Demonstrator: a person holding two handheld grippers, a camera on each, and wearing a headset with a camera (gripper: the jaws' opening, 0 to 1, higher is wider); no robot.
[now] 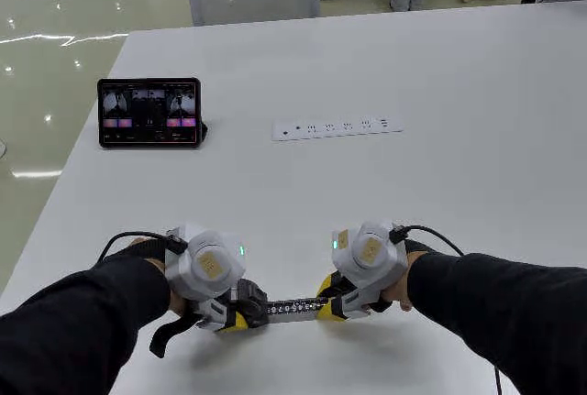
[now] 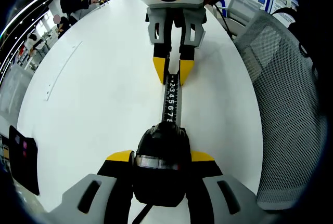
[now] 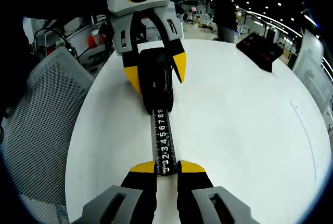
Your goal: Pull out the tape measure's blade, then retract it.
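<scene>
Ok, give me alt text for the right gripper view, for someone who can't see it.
The right gripper pinches the end of a tape measure blade between yellow-tipped jaws, the blade drawn out a short way over a white table. Facing it, the left gripper holds the black tape measure case; a grey mesh chair stands at the left edge.

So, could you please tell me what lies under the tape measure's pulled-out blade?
Bare white table lies under the blade, which runs from the case in the left tool to the right tool. Its tip is hidden between that tool's jaws; whether it touches the table is unclear.
</scene>
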